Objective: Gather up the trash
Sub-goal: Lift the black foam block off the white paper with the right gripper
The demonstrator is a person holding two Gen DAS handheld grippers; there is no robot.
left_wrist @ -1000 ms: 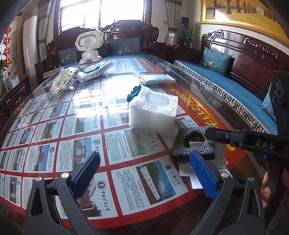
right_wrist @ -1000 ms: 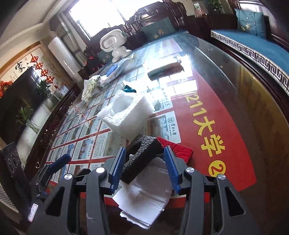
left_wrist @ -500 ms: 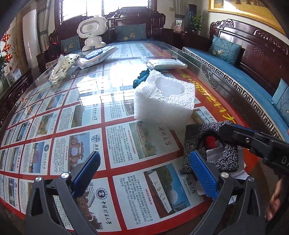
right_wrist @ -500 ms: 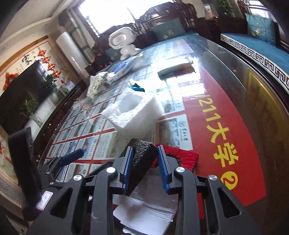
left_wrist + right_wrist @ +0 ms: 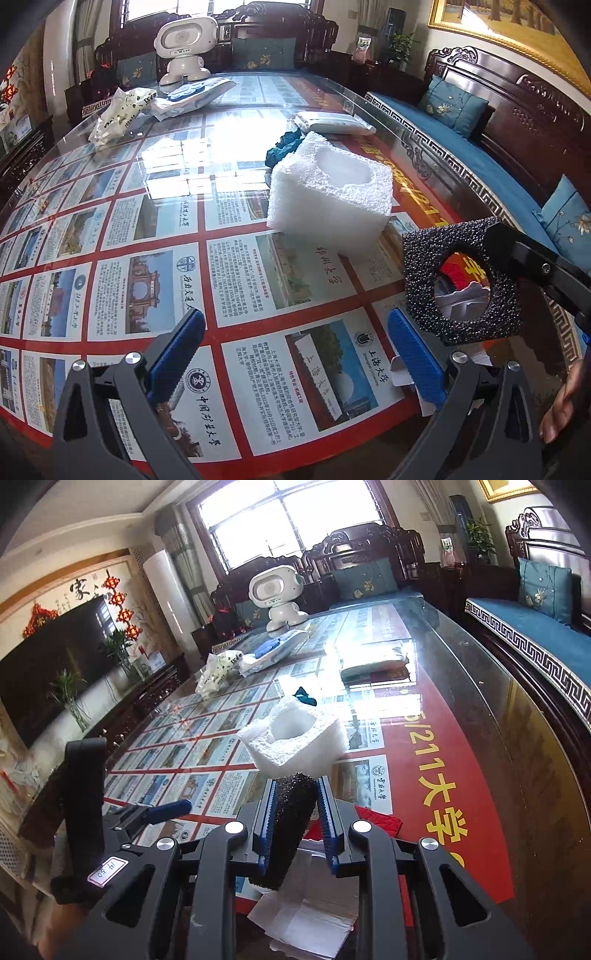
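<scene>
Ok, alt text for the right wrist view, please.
The right gripper clamps a black foam piece above a glass-topped table, its jaws having just closed on it. A white foam block sits just beyond, with white paper below and the open left gripper at left.

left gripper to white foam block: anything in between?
Nothing. In the left wrist view only bare glass tabletop over printed sheets lies between the open left gripper and the white foam block. The black foam piece sits off to the right.
</scene>
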